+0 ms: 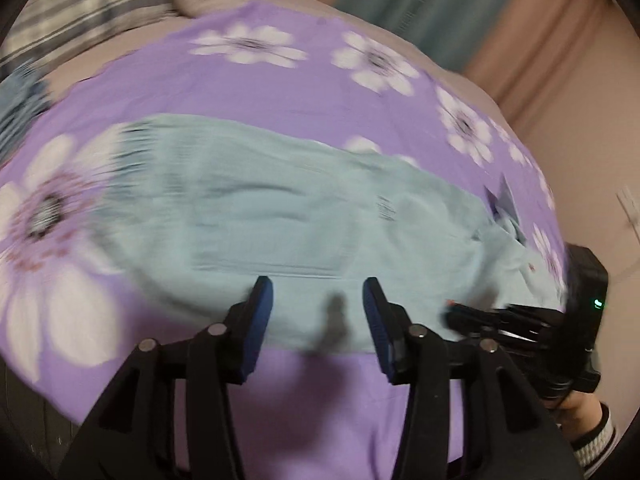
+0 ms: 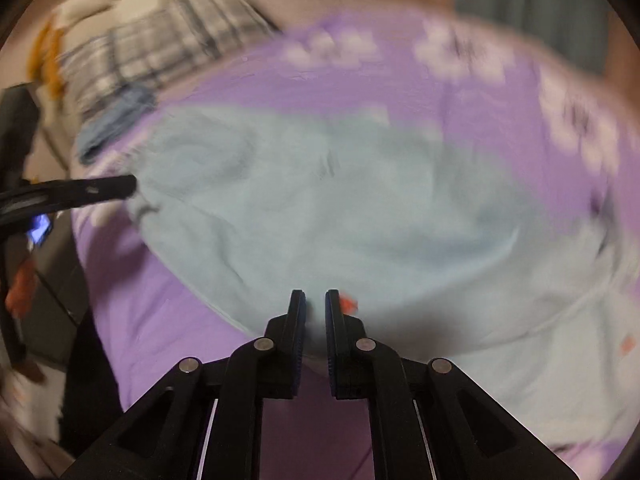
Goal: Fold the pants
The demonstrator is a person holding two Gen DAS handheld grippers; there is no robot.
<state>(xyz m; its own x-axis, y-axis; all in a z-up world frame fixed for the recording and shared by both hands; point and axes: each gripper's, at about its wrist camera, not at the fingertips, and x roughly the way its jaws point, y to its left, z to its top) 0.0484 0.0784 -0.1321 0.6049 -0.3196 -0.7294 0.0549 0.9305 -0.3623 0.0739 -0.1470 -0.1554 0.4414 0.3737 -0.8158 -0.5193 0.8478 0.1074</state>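
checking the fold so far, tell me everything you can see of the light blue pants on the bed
The light blue pants are soft, thin-looking fabric, lying flat with shallow wrinkles across a purple floral bedsheet. A faint pocket-like outline shows on top. A small orange-red mark sits near the close edge. Motion blur hides finer detail, and no gripper clearly holds them.

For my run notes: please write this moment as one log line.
task: fold pants | pants: light blue, flat on purple floral sheet | left hand-held gripper: open, empty | right hand-held gripper: shut on pants edge
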